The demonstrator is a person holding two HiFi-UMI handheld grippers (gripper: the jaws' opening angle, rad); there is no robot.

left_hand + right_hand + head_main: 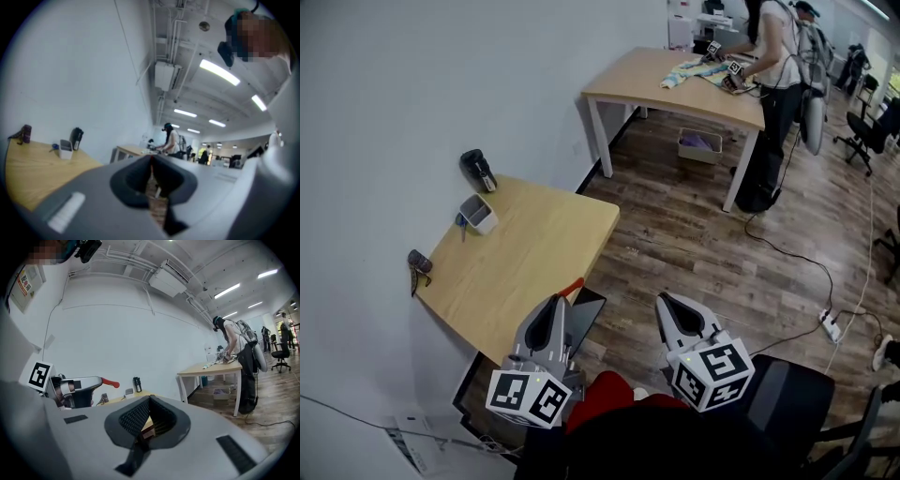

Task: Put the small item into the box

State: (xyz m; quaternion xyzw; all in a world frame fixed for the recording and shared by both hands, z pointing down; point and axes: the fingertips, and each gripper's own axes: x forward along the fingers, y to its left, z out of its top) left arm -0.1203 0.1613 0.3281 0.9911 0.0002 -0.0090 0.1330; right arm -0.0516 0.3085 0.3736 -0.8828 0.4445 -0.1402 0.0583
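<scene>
Left gripper (553, 305) and right gripper (666, 302): fingers pressed together, holding nothing (tips meet in both gripper views). White box (478, 214) on table (534, 253), 11 o'clock, well apart. Small dark item (419, 265) at the table's 9 o'clock edge.

Worktop (525, 253): pale wood grain. Box (478, 214): white outside, grey inside. Left gripper (553, 305) and right gripper (667, 305): grey shells, black jaw pads, cubes patterned with black-and-white square markers. Lever (572, 286) on left gripper: red. Floor (703, 234): dark brown planks. Wall (394, 94): plain white.
</scene>
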